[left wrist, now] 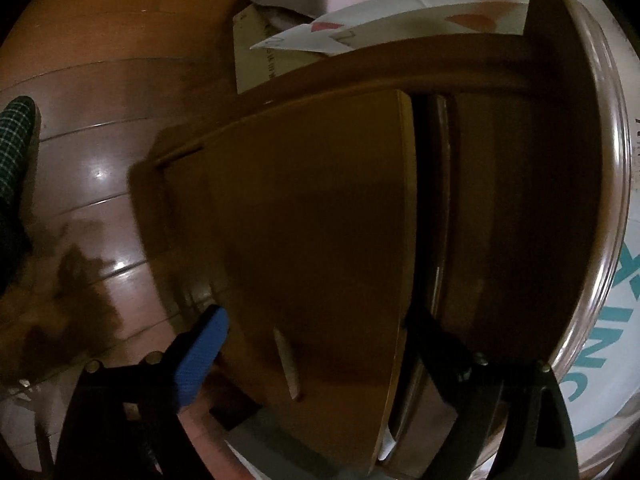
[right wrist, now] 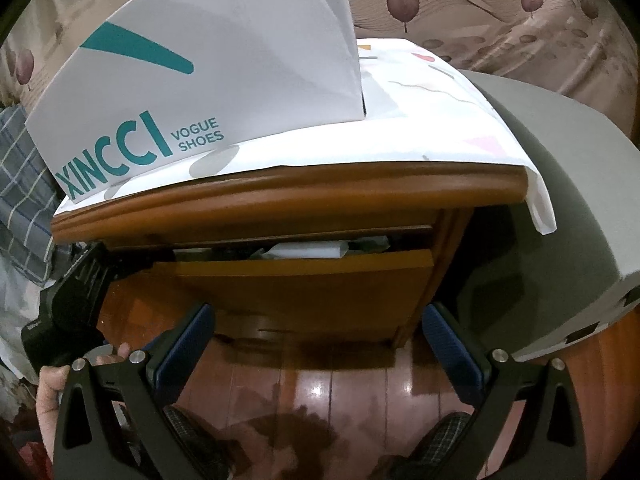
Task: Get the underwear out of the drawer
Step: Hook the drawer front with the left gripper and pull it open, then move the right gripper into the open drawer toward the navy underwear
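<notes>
Wooden drawer between spread left tool.

place: home bedroom | cues: wooden nightstand, shoe bag, leaf-print bedding

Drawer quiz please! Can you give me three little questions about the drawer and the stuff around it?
1. True or false: the drawer is shut tight.
2. What stands on the cloth on top? A) a white bag B) a lamp C) a teddy
3. Fill in: the right tool is open and holds ____.
Key: 1 false, it is open a crack; 2 A; 3 nothing.
</notes>
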Demonstrator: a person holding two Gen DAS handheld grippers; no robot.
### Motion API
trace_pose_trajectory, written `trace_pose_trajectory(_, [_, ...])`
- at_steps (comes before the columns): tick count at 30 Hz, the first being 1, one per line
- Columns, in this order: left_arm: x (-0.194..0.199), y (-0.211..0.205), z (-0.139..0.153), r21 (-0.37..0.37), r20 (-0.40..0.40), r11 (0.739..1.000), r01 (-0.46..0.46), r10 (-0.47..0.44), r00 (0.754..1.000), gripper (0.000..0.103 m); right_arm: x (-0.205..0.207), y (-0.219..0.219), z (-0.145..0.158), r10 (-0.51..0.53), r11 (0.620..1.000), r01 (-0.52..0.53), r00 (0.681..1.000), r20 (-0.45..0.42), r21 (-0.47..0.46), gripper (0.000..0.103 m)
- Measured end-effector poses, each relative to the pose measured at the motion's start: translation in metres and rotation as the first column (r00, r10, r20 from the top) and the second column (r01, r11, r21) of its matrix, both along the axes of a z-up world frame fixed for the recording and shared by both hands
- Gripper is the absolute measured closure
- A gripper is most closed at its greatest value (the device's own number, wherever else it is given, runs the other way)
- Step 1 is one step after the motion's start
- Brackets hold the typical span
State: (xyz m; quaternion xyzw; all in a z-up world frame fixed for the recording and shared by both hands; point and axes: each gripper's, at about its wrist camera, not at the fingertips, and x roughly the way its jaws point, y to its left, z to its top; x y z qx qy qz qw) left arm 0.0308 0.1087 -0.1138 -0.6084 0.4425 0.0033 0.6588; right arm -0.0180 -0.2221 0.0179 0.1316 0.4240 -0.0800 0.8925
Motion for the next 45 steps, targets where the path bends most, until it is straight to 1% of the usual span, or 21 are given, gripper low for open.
trace_pose_trajectory(2, [-0.002, -0.001, -0.004, -0.011, -0.010, 1.000, -0.017, 0.017, 1.000, 0.000, 0.001, 0.001, -0.001, -0.001, 1.000, 0.001, 1.000, -0.004, 0.001, 0.000])
trace_pose_trajectory(4, [-0.005, -0.005, -0.016, -0.032, -0.010, 0.999, -0.035, 0.034, 0.999, 0.000, 0.001, 0.002, -0.001, 0.005, 1.000, -0.005, 1.000, -0.005, 0.000, 0.000])
trace_pose_trajectory(7, [-0.001, -0.006, -0.019, -0.052, -0.010, 0.998, -0.042, 0.042, 0.999, 0.000, 0.000, 0.003, -0.001, 0.009, 1.000, -0.009, 1.000, -0.003, -0.006, 0.000])
trace_pose_trajectory(9, [0.001, -0.007, -0.023, -0.080, -0.011, 0.995, -0.058, 0.058, 0.998, 0.000, 0.000, 0.003, -0.001, 0.005, 1.000, -0.006, 1.000, -0.004, -0.010, 0.000])
trace_pose_trajectory(10, [0.003, -0.008, -0.026, -0.092, -0.022, 0.994, -0.064, 0.063, 0.998, 0.000, 0.001, 0.003, -0.002, 0.004, 1.000, -0.004, 1.000, -0.007, -0.005, 0.000])
trace_pose_trajectory(12, [0.008, -0.011, -0.027, -0.091, -0.043, 0.994, -0.063, 0.059, 0.997, 0.000, 0.000, 0.003, -0.002, 0.004, 1.000, -0.004, 1.000, -0.007, 0.005, 0.000])
trace_pose_trajectory(16, [0.017, -0.013, -0.028, -0.041, -0.034, 0.997, -0.064, 0.062, 0.997, 0.000, 0.002, 0.002, -0.002, 0.003, 1.000, -0.003, 1.000, -0.009, -0.002, 0.000])
trace_pose_trajectory(18, [0.016, -0.016, -0.025, -0.034, -0.035, 0.996, -0.080, 0.079, 0.996, 0.000, 0.002, 0.002, -0.002, -0.001, 1.000, 0.001, 1.000, -0.007, 0.011, 0.000])
trace_pose_trajectory(22, [0.015, -0.018, -0.017, 0.019, -0.012, 0.995, -0.099, 0.099, 0.995, 0.000, 0.001, 0.001, -0.001, 0.001, 1.000, -0.001, 1.000, -0.004, -0.001, 0.000])
trace_pose_trajectory(24, [0.016, -0.016, -0.007, 0.082, -0.001, 0.993, -0.084, 0.085, 0.996, 0.000, 0.001, 0.001, -0.001, 0.000, 1.000, 0.000, 1.000, -0.005, -0.006, 0.000])
trace_pose_trajectory(26, [0.019, -0.017, -0.001, 0.121, -0.013, 0.990, -0.066, 0.068, 0.998, 0.000, 0.001, 0.001, -0.001, -0.003, 1.000, 0.003, 1.000, -0.002, -0.003, 0.000])
trace_pose_trajectory(29, [0.020, -0.018, 0.006, 0.151, -0.032, 0.988, -0.043, 0.049, 0.998, 0.000, 0.001, 0.000, 0.000, -0.012, 1.000, 0.012, 1.000, 0.000, -0.007, 0.000])
trace_pose_trajectory(31, [0.018, -0.016, 0.013, 0.192, -0.031, 0.981, -0.031, 0.038, 0.999, 0.000, 0.000, 0.000, 0.001, -0.017, 1.000, 0.017, 1.000, 0.003, -0.007, 0.000])
trace_pose_trajectory(35, [0.002, -0.009, 0.015, 0.208, -0.035, 0.978, -0.003, 0.011, 0.999, 0.000, 0.001, -0.001, 0.001, -0.020, 1.000, 0.020, 1.000, 0.001, -0.005, 0.000])
trace_pose_trajectory(38, [-0.003, -0.005, 0.020, 0.245, -0.046, 0.969, 0.041, -0.030, 0.998, 0.000, 0.000, -0.002, 0.003, -0.024, 1.000, 0.024, 1.000, 0.007, -0.008, 0.000])
trace_pose_trajectory(39, [-0.005, -0.005, 0.016, 0.251, -0.048, 0.967, 0.050, -0.039, 0.998, 0.000, 0.000, -0.002, 0.004, -0.027, 1.000, 0.027, 1.000, 0.009, -0.010, 0.000])
trace_pose_trajectory(40, [-0.007, -0.004, 0.018, 0.264, -0.051, 0.962, 0.064, -0.053, 0.997, 0.000, 0.000, -0.002, 0.005, -0.031, 0.999, 0.031, 0.999, 0.011, -0.011, 0.000])
trace_pose_trajectory(43, [-0.014, -0.002, 0.021, 0.285, -0.061, 0.955, 0.086, -0.071, 0.996, 0.000, -0.001, -0.005, 0.005, -0.042, 0.999, 0.042, 0.999, 0.014, -0.008, 0.000])
trace_pose_trajectory(45, [-0.018, 0.002, 0.015, 0.303, -0.066, 0.948, 0.100, -0.084, 0.994, 0.000, -0.001, -0.007, 0.005, -0.050, 0.999, 0.050, 0.999, 0.013, -0.016, 0.000])
